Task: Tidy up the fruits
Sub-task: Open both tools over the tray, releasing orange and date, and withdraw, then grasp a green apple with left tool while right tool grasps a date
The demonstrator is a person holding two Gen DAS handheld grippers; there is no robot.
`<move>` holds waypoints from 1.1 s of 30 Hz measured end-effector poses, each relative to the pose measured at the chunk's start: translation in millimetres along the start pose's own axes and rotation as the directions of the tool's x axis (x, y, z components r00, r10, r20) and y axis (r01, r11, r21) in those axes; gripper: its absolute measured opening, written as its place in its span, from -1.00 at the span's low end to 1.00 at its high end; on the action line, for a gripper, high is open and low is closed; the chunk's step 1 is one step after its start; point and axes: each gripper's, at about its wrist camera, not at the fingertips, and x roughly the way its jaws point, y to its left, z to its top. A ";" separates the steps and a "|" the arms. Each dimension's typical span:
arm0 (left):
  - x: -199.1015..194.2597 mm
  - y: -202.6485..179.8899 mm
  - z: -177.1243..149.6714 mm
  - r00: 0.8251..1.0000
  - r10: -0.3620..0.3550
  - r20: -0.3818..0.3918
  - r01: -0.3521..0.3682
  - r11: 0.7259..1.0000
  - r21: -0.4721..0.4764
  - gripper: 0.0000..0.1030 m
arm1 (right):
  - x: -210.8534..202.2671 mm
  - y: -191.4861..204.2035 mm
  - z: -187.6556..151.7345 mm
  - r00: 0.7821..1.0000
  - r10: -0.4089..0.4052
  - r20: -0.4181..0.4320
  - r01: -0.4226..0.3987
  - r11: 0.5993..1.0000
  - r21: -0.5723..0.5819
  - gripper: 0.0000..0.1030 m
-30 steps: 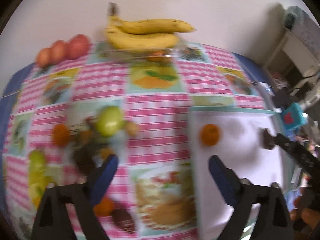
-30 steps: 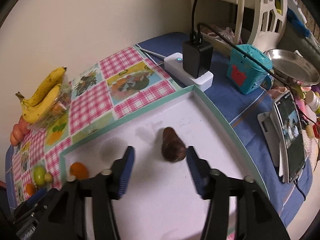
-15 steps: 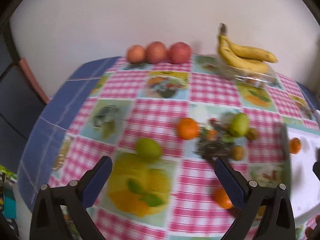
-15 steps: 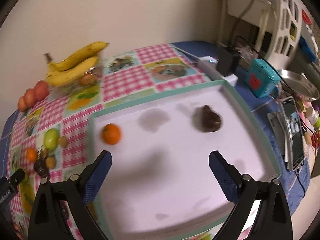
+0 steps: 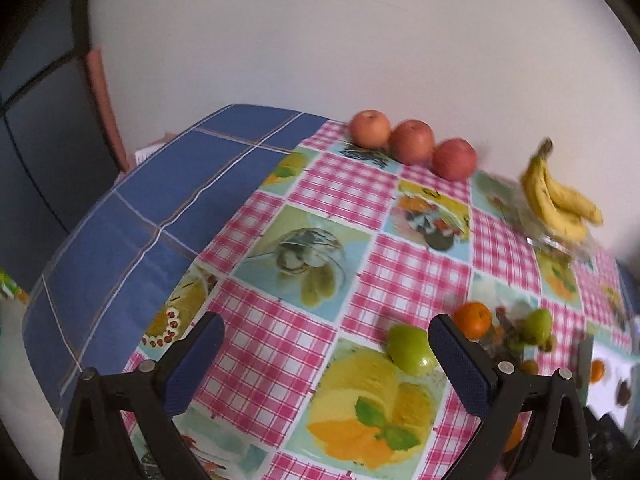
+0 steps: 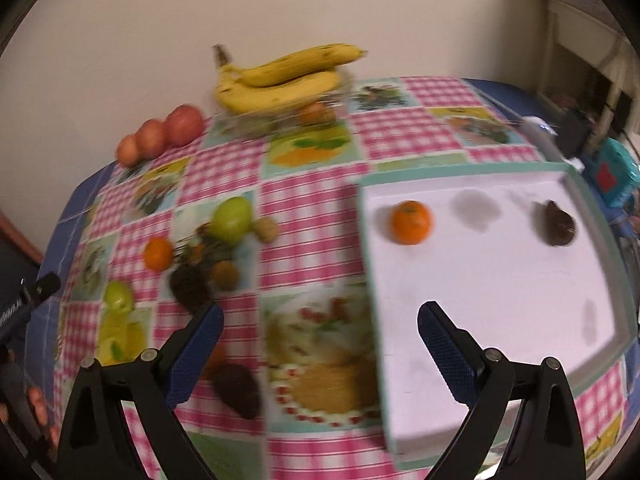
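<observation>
- Motion blur softens the right wrist view, so the small brown and dark fruits (image 6: 208,268) heaped at the centre of the pink checked tablecloth (image 6: 304,216) cannot be told apart.
- In the left wrist view the white tray with a pale green rim (image 5: 582,364) is cut off at the right edge; only a sliver shows, with an orange mandarin (image 5: 597,370) and a dark brown fruit (image 5: 623,390) on it.
- The left gripper's right finger (image 5: 460,356) hides part of a green apple (image 5: 410,349) just behind it.
- A clear container under the bunch of yellow bananas (image 6: 280,78) is blurred, its contents unclear.
- A dark fruit (image 6: 236,390) and something orange lie half hidden behind the right gripper's left finger (image 6: 196,356).
- The left gripper (image 5: 326,354) is spread wide with nothing between its fingers, over cloth left of the pile.
- The right gripper (image 6: 320,344) is likewise wide apart and holds nothing, straddling the tray's left rim.
- Three red apples (image 5: 412,144) sit in a row by the wall.
- Since half a second ago, the left view has swung further left, pushing the fruit pile and bananas toward the right edge.
- The right view has also turned left: more tablecloth shows, and the tray's two fruits sit farther right.
</observation>
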 end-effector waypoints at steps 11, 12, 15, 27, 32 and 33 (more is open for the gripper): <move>10.4 -14.6 -10.2 0.982 -0.143 -0.126 0.147 0.989 0.019 1.00 | 7.8 36.1 -7.1 0.995 0.071 -0.066 -0.076 0.994 -0.077 0.90; 12.1 -17.7 -12.8 0.979 -0.149 -0.141 0.154 0.988 0.027 1.00 | 7.6 38.0 -7.8 0.995 0.068 -0.068 -0.074 0.993 -0.087 0.90; 17.6 -26.2 -19.4 0.977 -0.118 -0.176 0.129 0.990 0.055 1.00 | 8.6 39.2 -10.7 0.995 0.058 -0.082 -0.066 0.993 -0.099 0.90; 50.8 -36.5 -48.9 0.940 -0.083 -0.330 0.106 0.993 0.051 1.00 | 21.1 32.8 -26.4 0.980 0.038 -0.195 -0.058 0.994 -0.096 0.53; 51.9 -32.7 -50.5 0.936 -0.088 -0.341 0.102 0.994 0.024 1.00 | 26.5 31.8 -33.8 0.969 0.045 -0.242 -0.070 0.993 -0.098 0.39; 52.9 -31.6 -51.0 0.935 -0.086 -0.344 0.098 0.995 0.017 1.00 | 27.6 32.1 -34.7 0.967 0.050 -0.250 -0.077 0.992 -0.097 0.36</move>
